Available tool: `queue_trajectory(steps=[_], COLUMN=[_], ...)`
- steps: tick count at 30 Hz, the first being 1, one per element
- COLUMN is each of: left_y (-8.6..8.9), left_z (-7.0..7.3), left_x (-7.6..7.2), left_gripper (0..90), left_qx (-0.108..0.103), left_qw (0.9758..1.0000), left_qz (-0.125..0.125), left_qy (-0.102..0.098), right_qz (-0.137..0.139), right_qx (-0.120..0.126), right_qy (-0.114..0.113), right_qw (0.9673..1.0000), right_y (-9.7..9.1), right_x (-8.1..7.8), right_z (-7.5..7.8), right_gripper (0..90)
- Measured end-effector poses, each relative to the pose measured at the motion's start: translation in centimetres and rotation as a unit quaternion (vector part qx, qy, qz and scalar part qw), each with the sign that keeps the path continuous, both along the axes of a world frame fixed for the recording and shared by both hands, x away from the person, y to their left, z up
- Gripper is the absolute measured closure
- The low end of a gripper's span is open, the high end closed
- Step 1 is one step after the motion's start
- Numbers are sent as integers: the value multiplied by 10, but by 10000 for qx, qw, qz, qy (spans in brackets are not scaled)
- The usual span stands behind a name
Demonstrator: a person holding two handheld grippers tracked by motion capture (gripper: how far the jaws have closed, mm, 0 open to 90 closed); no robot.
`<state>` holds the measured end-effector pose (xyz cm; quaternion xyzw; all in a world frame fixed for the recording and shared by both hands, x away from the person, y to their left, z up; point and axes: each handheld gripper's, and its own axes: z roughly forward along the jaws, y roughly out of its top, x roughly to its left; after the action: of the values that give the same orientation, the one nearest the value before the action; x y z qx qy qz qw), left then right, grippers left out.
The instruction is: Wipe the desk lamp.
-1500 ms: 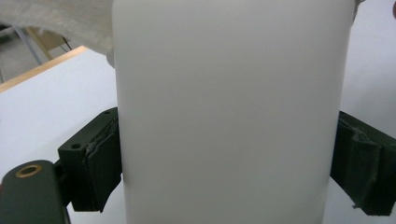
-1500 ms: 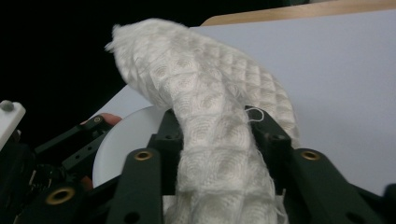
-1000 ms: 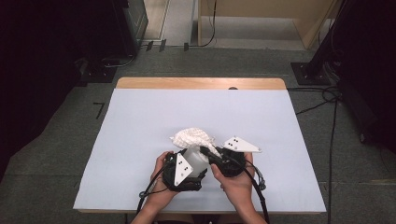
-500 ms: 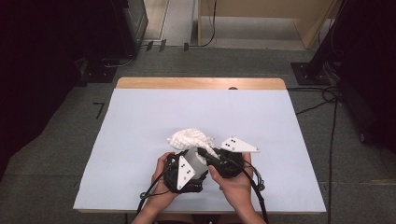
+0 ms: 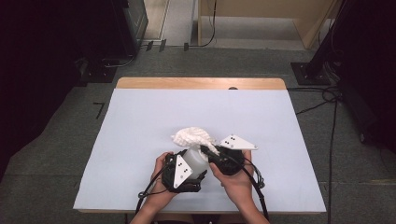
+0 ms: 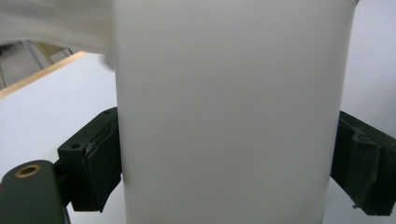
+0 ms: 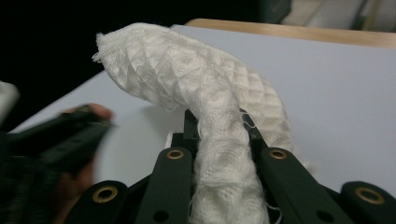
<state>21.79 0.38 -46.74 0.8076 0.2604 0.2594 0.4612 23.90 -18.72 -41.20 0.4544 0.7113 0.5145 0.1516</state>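
Table (image 5: 140, 140) carried a pale sheet — wooden edge (image 5: 201, 83) bare at the far side. Black cables (image 5: 322, 100) lay on grey floor (image 5: 42, 163) — dark equipment (image 5: 130, 23) beyond.

The white container (image 6: 231, 112) runs off the left gripper view at twelve and six o'clock, its top unseen; the white cloth (image 6: 56, 23) at ten o'clock is blurred.

The high view looks forward and down on the whole table (image 5: 140, 140) from above the person's side. The left gripper view sits very close against a white bottle (image 6: 229, 112). The right gripper view looks along a cloth (image 7: 205, 93), which the high view shares (image 5: 194, 136).
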Motion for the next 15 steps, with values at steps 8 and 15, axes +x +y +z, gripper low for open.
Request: queue_trajectory(steps=[8,15], left_y=[0,2], left_z=[-1,0], left_x=[0,2], left_gripper=[86,86], left_qx=[-52,-136], left_qw=[10000,9999], left_qz=[31,28], left_qy=[1,82], right_qz=[374,-39], right_qx=[220,143], right_qy=[-24,220], right_qw=[9991,9996], right_y=[2,-16], right_x=[-9,7], right_z=[7,-4], right_gripper=[797,797])
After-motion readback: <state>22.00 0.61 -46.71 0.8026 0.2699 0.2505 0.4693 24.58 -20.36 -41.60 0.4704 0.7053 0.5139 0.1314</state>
